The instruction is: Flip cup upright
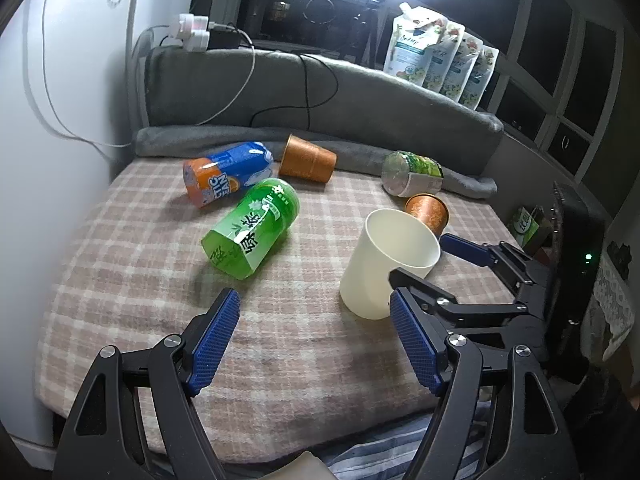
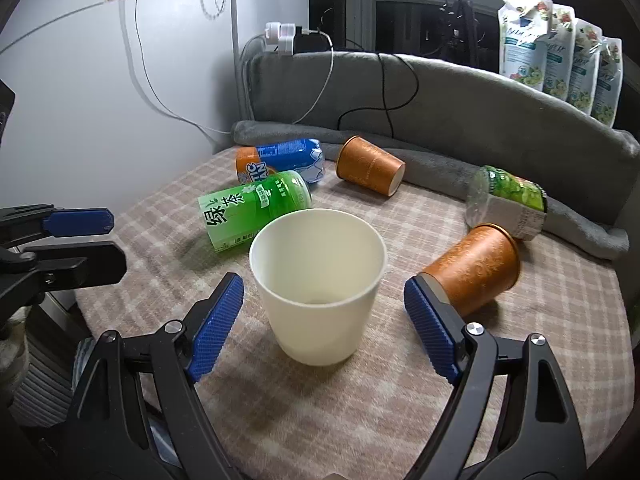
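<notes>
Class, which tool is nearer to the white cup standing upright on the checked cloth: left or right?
Right. The right tool is open with the white cup between its fingers, not touching. The left tool is open too, beside the cup to its left.

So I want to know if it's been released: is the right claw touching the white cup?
Apart. The right wrist view shows checked cloth between each blue pad and the upright white cup, with the right claw open around it.
</notes>
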`<action>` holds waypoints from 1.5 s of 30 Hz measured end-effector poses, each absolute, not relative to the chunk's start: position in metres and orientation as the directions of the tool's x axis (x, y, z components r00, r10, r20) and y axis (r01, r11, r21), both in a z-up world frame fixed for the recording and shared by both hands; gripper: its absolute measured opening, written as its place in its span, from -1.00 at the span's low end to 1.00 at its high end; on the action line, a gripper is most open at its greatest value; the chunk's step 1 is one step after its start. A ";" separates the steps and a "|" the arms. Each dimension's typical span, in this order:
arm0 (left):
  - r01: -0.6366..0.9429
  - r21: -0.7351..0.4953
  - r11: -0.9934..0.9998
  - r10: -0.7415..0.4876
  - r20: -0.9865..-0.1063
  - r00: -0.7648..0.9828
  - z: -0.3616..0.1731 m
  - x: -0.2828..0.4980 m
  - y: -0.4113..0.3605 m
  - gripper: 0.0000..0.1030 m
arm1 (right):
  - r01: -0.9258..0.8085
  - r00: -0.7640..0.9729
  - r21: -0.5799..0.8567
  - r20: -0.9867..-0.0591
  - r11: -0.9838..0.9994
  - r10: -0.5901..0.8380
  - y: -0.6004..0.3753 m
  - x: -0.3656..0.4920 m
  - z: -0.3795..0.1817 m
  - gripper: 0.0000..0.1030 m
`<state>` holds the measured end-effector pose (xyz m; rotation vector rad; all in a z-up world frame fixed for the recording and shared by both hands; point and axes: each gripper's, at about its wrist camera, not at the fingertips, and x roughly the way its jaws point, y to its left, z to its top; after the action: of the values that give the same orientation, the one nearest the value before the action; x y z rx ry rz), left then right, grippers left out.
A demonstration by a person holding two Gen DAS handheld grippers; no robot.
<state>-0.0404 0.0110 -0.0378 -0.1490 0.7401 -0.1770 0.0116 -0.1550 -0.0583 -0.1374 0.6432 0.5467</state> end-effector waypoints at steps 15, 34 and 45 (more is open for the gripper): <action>0.105 -0.082 0.991 -0.132 -0.554 0.822 -0.019 -0.052 -0.006 0.50 | -0.372 0.773 0.112 -0.512 0.921 0.374 -0.225 -0.036 -0.015 0.66; 0.059 0.007 0.998 -0.053 -0.346 0.937 0.006 -0.071 -0.020 0.66 | -0.242 0.890 0.105 -0.373 0.965 0.264 -0.248 -0.066 0.015 1.00; 0.076 0.008 0.997 -0.068 -0.359 0.931 0.004 -0.069 -0.025 0.67 | -0.228 0.895 0.090 -0.372 0.970 0.245 -0.250 -0.070 0.014 1.00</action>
<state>-0.0691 -0.0255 0.0044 0.0218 0.3667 -0.0740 -0.0697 -0.2500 0.0143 0.0447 0.3910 0.2448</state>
